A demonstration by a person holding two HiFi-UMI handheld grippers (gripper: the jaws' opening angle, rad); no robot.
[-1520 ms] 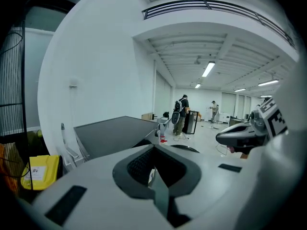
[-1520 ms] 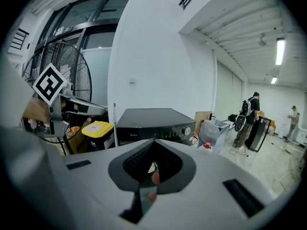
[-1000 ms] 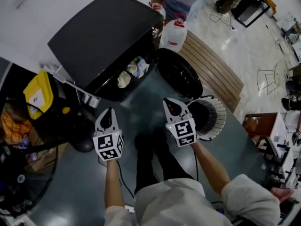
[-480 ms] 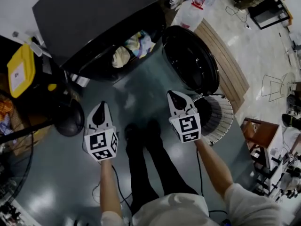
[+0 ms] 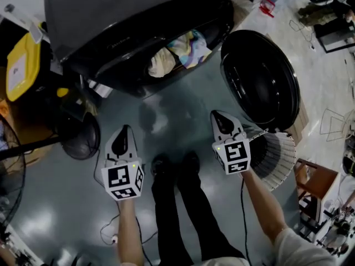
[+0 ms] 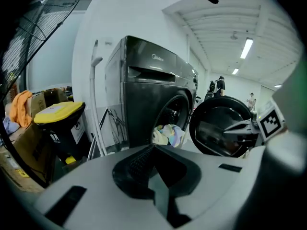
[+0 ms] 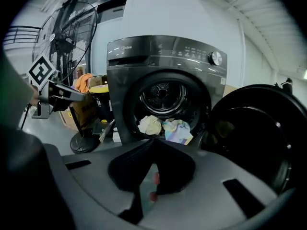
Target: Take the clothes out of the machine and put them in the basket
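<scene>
Head view: left tongs [image 5: 125,132] and right tongs [image 5: 218,118] clenched on nothing, clothes [image 5: 178,51] lying ahead of them in the open machine [image 5: 138,15], basket [image 5: 279,160] beside the right tongs, so removal apparently has not begun.

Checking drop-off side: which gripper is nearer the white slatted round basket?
Right. The right gripper sits beside the white slatted basket; the left gripper is beyond the person's legs.

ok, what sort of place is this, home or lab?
Probably a lab or workshop hall, not a home: the washing machine stands near a big pedestal fan, under a high ceiling with strip lights.
</scene>
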